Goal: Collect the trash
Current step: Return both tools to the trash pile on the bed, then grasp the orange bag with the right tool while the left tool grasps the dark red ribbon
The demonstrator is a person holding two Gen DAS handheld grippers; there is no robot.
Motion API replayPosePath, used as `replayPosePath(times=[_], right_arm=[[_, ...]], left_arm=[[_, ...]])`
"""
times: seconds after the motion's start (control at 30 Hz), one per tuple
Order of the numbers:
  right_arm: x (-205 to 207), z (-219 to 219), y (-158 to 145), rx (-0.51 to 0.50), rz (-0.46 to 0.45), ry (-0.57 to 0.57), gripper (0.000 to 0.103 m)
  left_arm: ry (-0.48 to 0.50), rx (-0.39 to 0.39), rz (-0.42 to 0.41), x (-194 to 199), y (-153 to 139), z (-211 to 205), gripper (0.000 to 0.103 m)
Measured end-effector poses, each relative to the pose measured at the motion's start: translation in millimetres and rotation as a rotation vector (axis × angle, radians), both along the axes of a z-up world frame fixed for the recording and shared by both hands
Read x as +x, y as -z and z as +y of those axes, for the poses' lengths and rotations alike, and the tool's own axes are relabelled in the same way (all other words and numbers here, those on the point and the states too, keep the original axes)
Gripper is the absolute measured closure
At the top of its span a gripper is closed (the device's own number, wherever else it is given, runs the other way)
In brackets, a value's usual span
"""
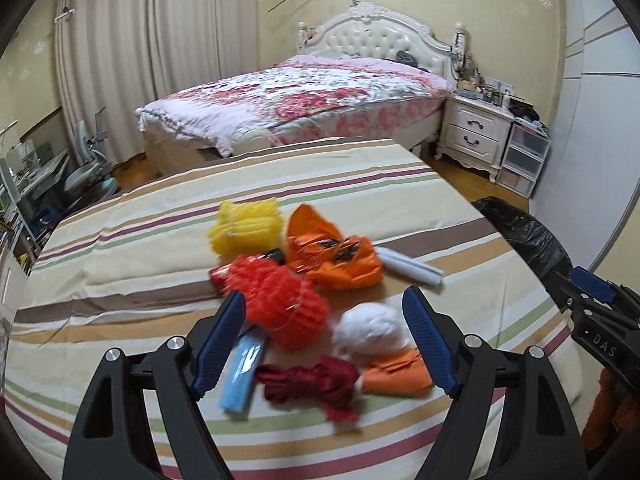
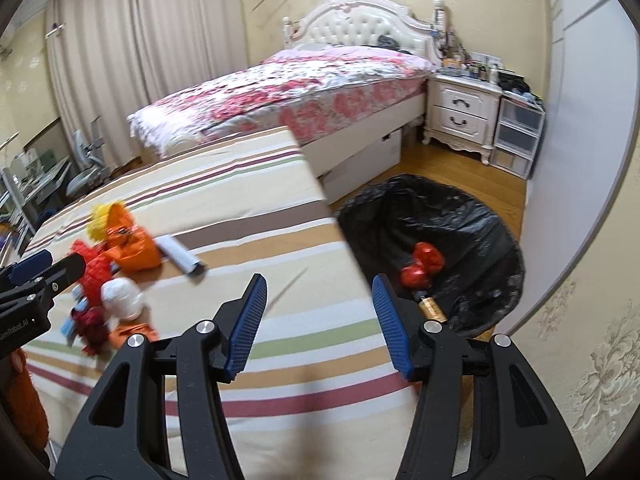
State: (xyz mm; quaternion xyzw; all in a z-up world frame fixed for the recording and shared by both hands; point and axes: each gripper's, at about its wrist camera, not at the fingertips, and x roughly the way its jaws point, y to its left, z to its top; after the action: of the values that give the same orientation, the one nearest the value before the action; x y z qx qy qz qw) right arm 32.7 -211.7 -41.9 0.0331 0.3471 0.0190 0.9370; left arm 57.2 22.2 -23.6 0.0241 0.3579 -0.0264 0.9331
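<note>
Trash heaped on the striped cloth, bin bag beside it

A yellow foam net (image 1: 244, 226), crumpled orange plastic wrapper (image 1: 334, 254), red mesh net (image 1: 286, 306), white wad (image 1: 370, 330), dark red cord (image 1: 316, 380), light blue packet (image 1: 242, 372) and white tube (image 1: 412, 268) lie clustered; the black bin bag (image 2: 472, 220) already holds red wrappers (image 2: 422, 266).

Both views are evenly lit by soft, warm indoor light, with only faint shadows. Fisheye distortion bends walls and curtains (image 1: 120, 60) at the dark-vignetted edges. Motion blur smears the trash pile (image 1: 304, 288) ahead of the tool; the black bag (image 2: 452, 224) shows glare.
</note>
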Motion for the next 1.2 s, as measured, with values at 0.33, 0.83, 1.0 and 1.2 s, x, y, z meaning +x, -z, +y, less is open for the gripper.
replayPosePath(times=[0.33, 0.83, 1.0, 1.2], right_arm=[[-15.0, 78.1, 13.7, -0.005, 0.045, -0.204, 0.049], [-11.2, 140.5, 38.8, -0.058, 0.131, -0.357, 0.044], [-13.2, 149.3, 41.6, -0.121, 0.113, -0.365, 0.059], [-13.9, 135.8, 40.8, -0.105, 0.113, -0.349, 0.069]], left_arm=[[-0.179, 0.033, 0.011, -34.3, 17.0, 73.9, 0.025], [-0.234, -0.005, 0.039, -40.2, 28.1, 107.2, 0.025], [-0.223, -0.006, 0.047, -39.0, 30.5, 104.6, 0.025], [-0.203, -0.005, 0.052, -38.0, 30.8, 96.3, 0.025]])
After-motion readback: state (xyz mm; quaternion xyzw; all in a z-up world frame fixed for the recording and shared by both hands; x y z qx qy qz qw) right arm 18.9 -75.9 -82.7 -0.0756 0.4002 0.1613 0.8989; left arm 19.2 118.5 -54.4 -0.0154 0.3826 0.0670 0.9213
